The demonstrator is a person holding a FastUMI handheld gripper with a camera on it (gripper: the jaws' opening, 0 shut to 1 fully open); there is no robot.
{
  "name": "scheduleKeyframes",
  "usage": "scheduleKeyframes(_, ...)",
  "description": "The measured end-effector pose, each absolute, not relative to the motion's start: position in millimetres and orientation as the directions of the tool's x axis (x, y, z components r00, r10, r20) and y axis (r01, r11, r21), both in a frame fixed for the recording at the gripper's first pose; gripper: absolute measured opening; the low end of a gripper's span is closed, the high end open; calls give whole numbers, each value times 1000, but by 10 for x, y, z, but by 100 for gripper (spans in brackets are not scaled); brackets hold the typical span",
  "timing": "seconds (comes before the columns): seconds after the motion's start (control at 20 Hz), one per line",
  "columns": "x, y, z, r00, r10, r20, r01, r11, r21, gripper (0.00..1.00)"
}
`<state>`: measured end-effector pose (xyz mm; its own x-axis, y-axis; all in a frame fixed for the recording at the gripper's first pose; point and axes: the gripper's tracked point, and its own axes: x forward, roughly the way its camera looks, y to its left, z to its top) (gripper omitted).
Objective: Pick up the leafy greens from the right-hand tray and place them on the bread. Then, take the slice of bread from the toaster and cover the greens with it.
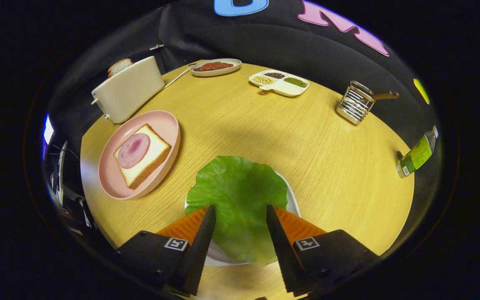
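Here we have the gripper [240, 212] poised over the near edge of the round wooden table [331, 166], its two fingers [200, 241] spread wide apart with nothing pinched between them. The leafy greens [238, 196], one broad flat leaf, lie on a white tray [293, 202] right at that near edge, and the leaf fills the gap between the fingers and reaches a little beyond their tips. We cannot tell whether the fingers touch the leaf or hang just above it.

To the left of the tray, close to the table's left edge, sits a pink plate [165, 125] carrying a slice of bread [150, 156] topped with a round pink slice of ham [133, 150]. Beyond the plate, at the far left edge, stands a cream toaster [129, 93] with a second slice of bread [119, 66] poking up from its slot.

Along the far edge we see an oval dish [223, 71] of something reddish-brown, and next to it a white divided dish [283, 87] holding beans and grains in separate compartments. Toward the right edge stands a wire rack [354, 106] with a wooden handle, and past the table's right edge a green-labelled bottle [417, 155] shows.
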<state>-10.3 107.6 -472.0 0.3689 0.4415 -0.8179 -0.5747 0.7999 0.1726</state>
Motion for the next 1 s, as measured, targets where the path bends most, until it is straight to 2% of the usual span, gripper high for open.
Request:
scheduleKeyframes(0.05,-108,1061,-4733,361,434,-825,-573,801,171,72)
scheduleKeyframes(0.2,-87,1057,-4741,363,428,-827,-573,803,164,68)
scheduleKeyframes(0.25,-97,1043,-4751,355,423,-834,-579,800,159,64)
scheduleKeyframes(0.45,-107,1029,-4744,355,417,-837,-587,796,147,11)
scheduleKeyframes(0.55,-119,1023,-4714,352,412,-840,-576,803,152,6)
scheduleKeyframes(0.7,-67,1060,-4446,392,440,-808,-550,816,177,6)
scheduleKeyframes(1.0,-37,1388,-3613,465,507,-726,-585,791,178,6)
